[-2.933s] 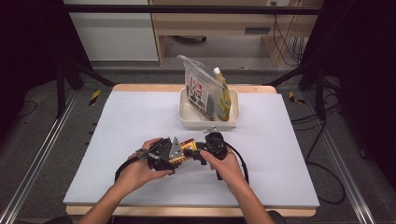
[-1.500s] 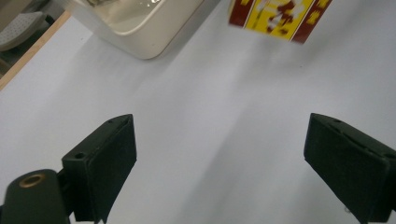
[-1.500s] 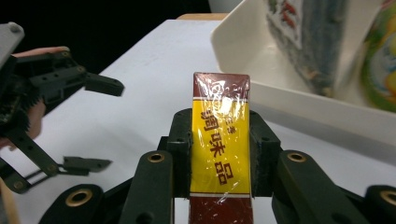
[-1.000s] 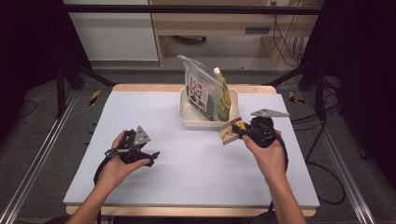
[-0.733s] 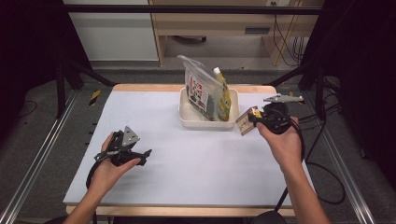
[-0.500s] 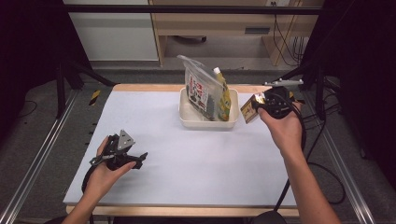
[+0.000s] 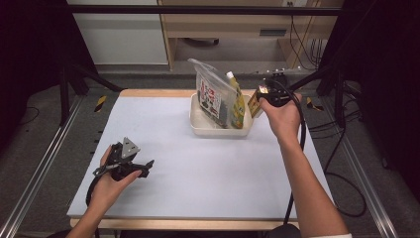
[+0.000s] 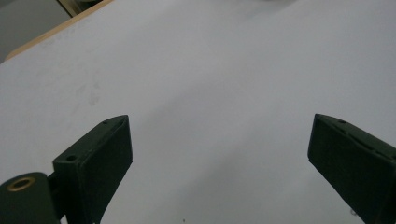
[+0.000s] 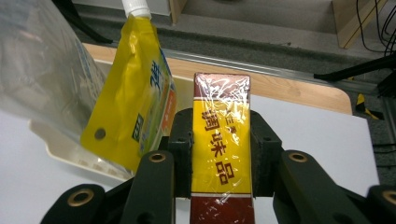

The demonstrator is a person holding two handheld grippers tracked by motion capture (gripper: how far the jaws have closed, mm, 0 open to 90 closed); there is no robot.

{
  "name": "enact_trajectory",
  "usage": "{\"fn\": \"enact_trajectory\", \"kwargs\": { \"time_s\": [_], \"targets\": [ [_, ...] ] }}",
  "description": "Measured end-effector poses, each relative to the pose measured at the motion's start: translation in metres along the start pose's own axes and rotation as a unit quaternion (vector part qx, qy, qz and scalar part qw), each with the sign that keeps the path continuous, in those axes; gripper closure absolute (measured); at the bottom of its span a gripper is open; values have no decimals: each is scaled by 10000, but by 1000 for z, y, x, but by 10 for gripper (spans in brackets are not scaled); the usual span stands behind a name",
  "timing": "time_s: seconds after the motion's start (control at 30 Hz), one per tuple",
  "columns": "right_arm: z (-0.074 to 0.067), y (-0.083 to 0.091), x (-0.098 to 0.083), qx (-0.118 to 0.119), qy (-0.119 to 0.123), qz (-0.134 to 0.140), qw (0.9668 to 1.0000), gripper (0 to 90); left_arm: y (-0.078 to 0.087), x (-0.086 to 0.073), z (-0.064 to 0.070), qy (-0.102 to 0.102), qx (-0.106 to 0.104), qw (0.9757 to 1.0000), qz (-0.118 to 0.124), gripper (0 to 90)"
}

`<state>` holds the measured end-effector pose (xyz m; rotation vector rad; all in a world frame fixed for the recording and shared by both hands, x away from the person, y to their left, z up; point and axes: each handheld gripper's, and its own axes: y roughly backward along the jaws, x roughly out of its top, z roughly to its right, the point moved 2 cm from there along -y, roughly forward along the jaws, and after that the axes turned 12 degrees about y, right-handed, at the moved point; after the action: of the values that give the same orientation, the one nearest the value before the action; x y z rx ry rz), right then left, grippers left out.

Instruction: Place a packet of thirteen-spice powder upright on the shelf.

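The right hand-held gripper [image 9: 219, 154] pinched a film-wrapped seasoning box [image 9: 222, 140] at mid-length beside the cream tray [image 7: 218, 130]. The box looked stiff, light, probably slippery. The left hand-held gripper [image 8: 219, 158] hung wide open, empty, over the counter [image 8: 210, 70].

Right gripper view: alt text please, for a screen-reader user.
The right gripper clamps a cellophane-wrapped yellow and dark red box upright between its black jaws. Just left, a yellow spouted pouch and a clear plastic bag stand in a cream tray on the white table.
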<state>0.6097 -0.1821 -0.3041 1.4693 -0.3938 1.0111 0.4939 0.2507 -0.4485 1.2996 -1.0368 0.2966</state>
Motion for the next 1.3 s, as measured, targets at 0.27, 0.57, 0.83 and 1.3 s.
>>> {"fn": "enact_trajectory", "kwargs": {
  "time_s": [0.27, 0.57, 0.83, 1.3],
  "targets": [
    [-1, -13, 13, -88, -173, -124, 9997, 681, -3, -1, 3, -72, -56, 9999, -82, 65],
    [-4, -20, 24, -83, -245, -186, 9995, 681, -5, -2, 6, -153, -91, 9997, -138, 65],
    [-8, -33, 24, -142, -231, -324, 9991, 681, -7, -2, 8, -238, -105, 9996, -138, 66],
    [-13, -58, 15, -284, -229, -626, 9974, 680, -8, -2, 10, -314, -116, 9993, -178, 68]
  ]
}}
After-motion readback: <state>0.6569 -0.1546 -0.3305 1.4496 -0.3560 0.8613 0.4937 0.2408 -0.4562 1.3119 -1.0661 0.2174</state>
